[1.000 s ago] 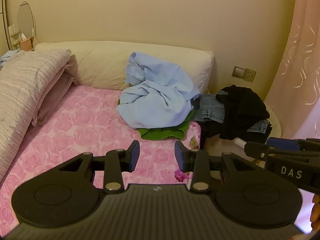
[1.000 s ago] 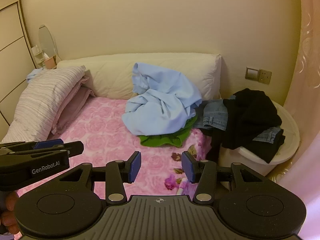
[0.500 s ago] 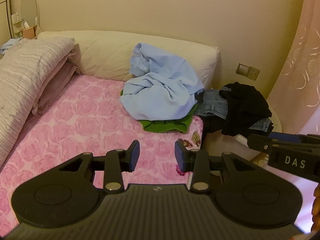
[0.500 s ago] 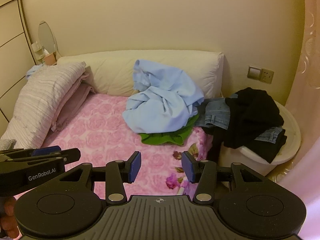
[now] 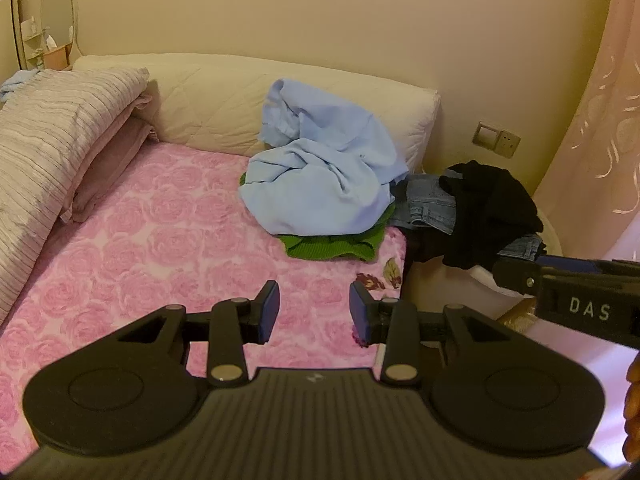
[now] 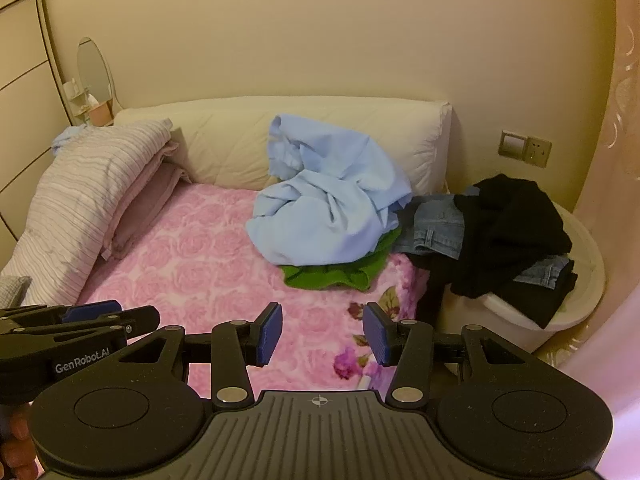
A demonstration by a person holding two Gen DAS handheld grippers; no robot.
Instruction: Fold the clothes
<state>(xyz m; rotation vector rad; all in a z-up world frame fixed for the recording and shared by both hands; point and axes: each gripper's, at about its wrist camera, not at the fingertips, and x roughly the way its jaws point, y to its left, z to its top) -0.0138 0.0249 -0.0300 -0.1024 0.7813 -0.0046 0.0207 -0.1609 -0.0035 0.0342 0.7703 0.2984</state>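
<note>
Both the left gripper (image 5: 313, 311) and right gripper (image 6: 322, 334) hang with jaws wide and empty; reach first for the blue shirt (image 5: 324, 176) topping the pile, pinching two separate edges.

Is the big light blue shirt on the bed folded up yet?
No. The crumpled light blue cotton garment lies bunched in a wrinkled heap.

- Left wrist view looks forward and downward along its own fingers, from over the near part of the pink bedspread (image 5: 152, 240), toward the cream headboard (image 5: 224, 104); the other gripper's side juts in at the right edge
- Right wrist view faces the same way from a little further right and back; the other gripper shows at lower left
- Both share the blue garment (image 5: 320, 176) (image 6: 328, 208), the striped quilt (image 6: 88, 200) and the black clothes (image 5: 492, 212)
</note>
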